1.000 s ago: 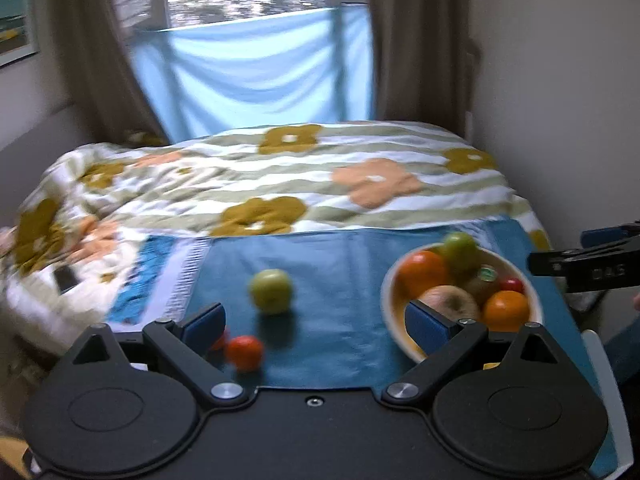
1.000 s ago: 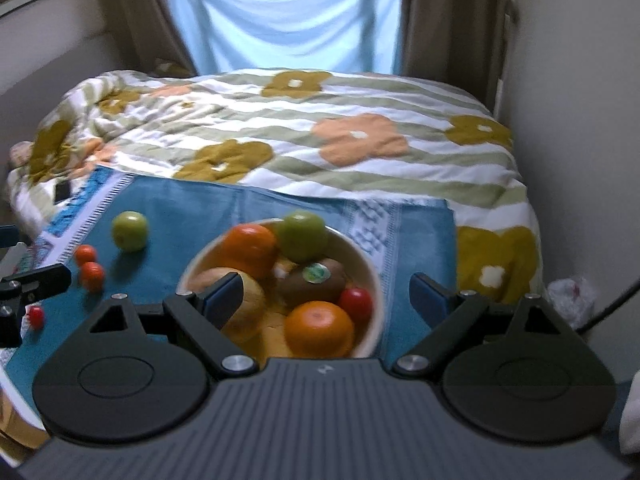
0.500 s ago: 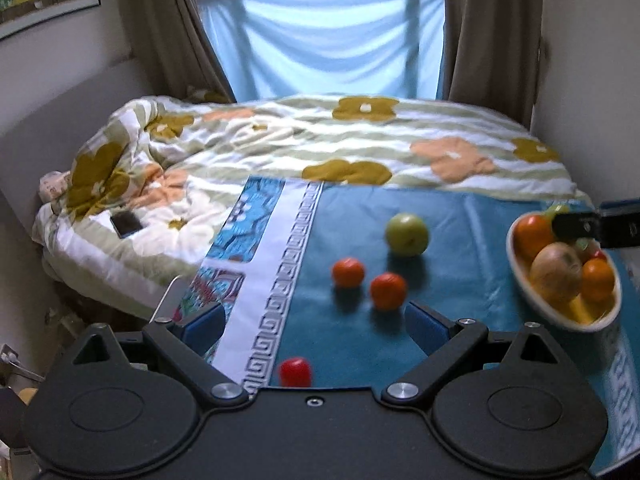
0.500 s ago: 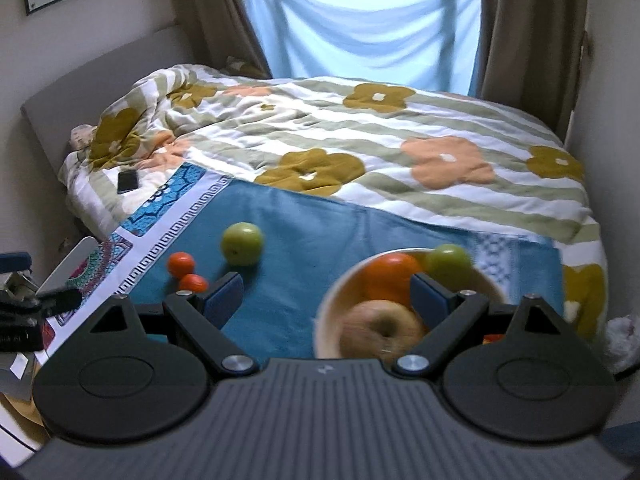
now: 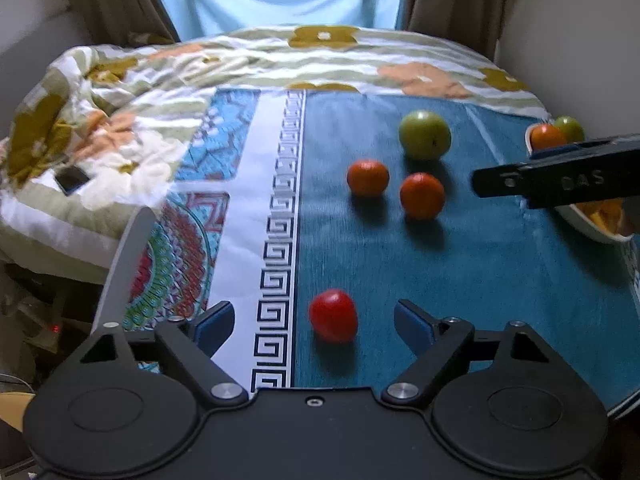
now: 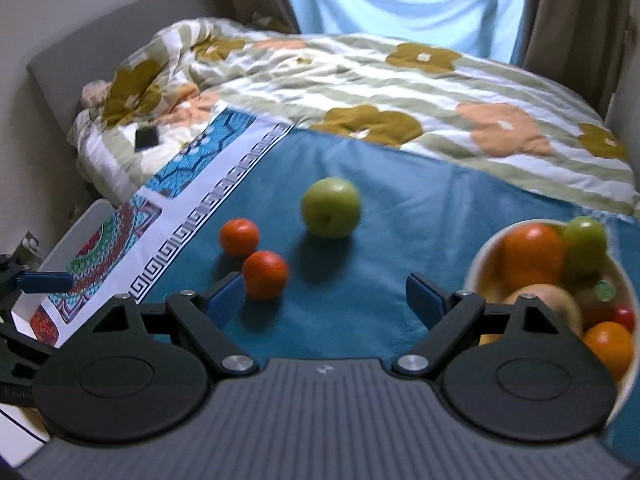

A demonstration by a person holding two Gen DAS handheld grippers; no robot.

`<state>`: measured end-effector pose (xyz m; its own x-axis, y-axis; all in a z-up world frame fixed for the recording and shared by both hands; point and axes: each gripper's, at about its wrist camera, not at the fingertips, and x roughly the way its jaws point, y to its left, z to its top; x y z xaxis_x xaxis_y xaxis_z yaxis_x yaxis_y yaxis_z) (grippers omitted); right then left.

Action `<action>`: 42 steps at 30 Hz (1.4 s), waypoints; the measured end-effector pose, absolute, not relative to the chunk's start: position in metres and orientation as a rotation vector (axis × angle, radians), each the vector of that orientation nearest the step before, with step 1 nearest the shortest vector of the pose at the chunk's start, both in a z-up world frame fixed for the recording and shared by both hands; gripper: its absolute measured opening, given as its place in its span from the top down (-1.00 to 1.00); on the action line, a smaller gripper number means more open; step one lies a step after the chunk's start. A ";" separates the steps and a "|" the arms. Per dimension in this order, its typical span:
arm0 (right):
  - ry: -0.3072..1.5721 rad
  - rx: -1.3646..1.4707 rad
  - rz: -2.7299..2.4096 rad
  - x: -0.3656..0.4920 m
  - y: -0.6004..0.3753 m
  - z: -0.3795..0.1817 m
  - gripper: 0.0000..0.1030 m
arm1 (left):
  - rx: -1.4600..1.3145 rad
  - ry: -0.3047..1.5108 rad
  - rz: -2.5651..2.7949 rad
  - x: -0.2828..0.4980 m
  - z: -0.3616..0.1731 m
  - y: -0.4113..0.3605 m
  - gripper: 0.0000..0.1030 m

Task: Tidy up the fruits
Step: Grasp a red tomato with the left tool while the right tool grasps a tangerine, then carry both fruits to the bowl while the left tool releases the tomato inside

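Teal cloth (image 5: 480, 272): red tomato (image 5: 333, 315) between left gripper (image 5: 313, 320) jaws, apart, just closing, untouched.

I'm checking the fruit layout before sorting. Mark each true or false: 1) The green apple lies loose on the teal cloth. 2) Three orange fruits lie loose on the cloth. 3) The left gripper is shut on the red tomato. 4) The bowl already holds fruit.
1) True: the green apple lies on the teal cloth, outside the bowl.
2) False: only two, the farther orange fruit and the nearer orange fruit.
3) False: the left gripper is open; the red tomato lies between its fingers, untouched.
4) True: several fruits fill it.
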<state>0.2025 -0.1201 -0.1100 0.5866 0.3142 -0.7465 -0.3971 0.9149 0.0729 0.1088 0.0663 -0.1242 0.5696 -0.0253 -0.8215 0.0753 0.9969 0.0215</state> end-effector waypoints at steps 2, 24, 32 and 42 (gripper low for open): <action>0.864 -0.107 0.421 0.206 -0.111 -0.117 -0.97 | 0.064 0.977 -0.078 0.112 -0.131 0.068 -0.64; 0.938 -0.123 0.441 0.226 -0.063 -0.156 -0.37 | 0.121 0.976 -0.186 0.120 -0.151 0.072 0.33; 0.940 -0.106 0.411 0.232 -0.061 -0.160 -0.03 | 0.119 0.976 -0.165 0.121 -0.151 0.079 0.33; 0.916 -0.072 0.372 0.225 -0.072 -0.151 -0.01 | 0.093 0.979 -0.123 0.125 -0.143 0.088 0.33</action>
